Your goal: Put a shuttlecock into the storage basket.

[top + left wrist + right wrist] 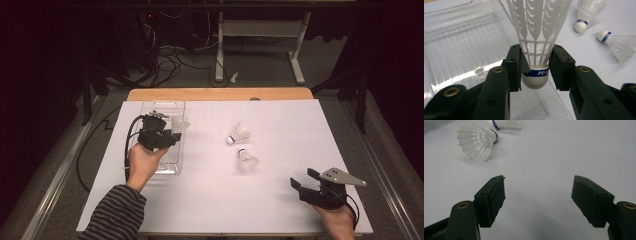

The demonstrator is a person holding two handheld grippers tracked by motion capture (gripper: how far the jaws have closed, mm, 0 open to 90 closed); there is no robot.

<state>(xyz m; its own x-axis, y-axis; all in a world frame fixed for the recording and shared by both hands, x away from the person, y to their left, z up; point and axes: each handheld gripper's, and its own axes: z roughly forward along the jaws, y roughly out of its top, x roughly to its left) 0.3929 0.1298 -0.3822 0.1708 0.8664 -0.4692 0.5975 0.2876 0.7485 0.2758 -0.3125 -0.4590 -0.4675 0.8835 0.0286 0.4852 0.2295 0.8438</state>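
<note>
1. Left gripper (535, 72) over the clear tray (170, 167) near the bench's left edge, fingers (515, 66) clenched on a shuttlecock (536, 37) just above its cork.
2. Right gripper (537, 197) at the bench's near right corner, fingers (494, 195) released, nothing between.
3. Two more shuttlecocks (240, 133) (246, 161) lying mid-bench.
</note>
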